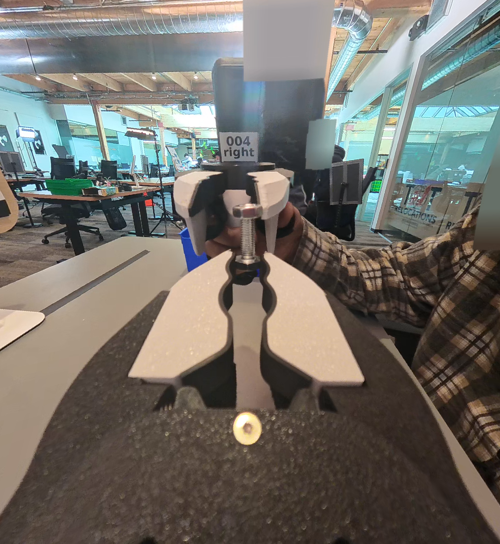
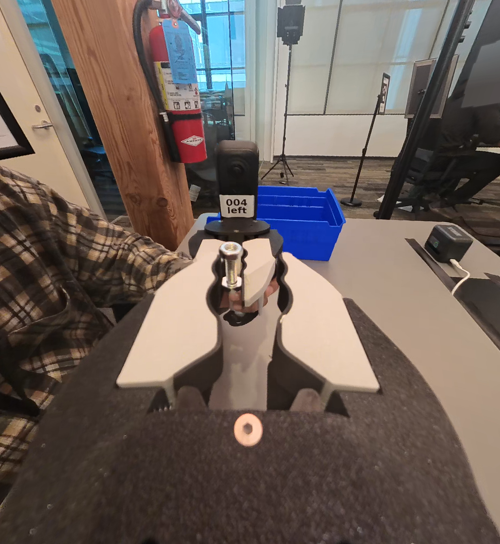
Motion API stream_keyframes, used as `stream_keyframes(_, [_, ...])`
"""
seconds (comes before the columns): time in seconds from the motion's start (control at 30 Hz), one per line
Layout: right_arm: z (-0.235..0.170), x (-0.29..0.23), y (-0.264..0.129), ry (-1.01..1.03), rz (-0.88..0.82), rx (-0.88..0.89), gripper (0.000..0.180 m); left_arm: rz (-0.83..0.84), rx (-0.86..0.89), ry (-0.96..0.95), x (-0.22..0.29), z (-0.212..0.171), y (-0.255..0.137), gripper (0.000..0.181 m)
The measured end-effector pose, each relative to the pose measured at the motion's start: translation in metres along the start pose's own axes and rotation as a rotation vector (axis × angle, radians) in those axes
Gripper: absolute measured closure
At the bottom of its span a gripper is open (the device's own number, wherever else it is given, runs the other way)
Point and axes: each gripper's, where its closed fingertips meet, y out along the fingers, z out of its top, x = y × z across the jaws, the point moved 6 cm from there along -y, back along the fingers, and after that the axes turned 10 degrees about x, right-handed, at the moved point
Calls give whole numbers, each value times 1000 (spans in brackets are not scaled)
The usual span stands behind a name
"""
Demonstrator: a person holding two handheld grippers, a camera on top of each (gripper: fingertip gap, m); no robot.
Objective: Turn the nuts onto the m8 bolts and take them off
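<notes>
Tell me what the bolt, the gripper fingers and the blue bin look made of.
Bolt: bright silvery metal, likely zinc-plated steel, since its threads glint. Left gripper fingers: matte white, faintly grainy plastic, possibly printed, with dark edging along the inner sides. Blue bin: smooth moulded plastic, judging by its even colour and soft sheen.

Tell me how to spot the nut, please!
Above the grey table, two white-fingered grippers face each other, with a silver bolt stretched between them. The left gripper pinches the bolt by its head. The nut is the little six-sided silver ring at the other end, between the open fingers of the right gripper, with thread poking through it.
</notes>
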Motion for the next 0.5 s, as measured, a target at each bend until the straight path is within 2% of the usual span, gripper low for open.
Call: stream_keyframes(0.5, [-4, -9, 12, 75, 63, -12, 156, -3, -6, 2, 1, -2, 1, 167])
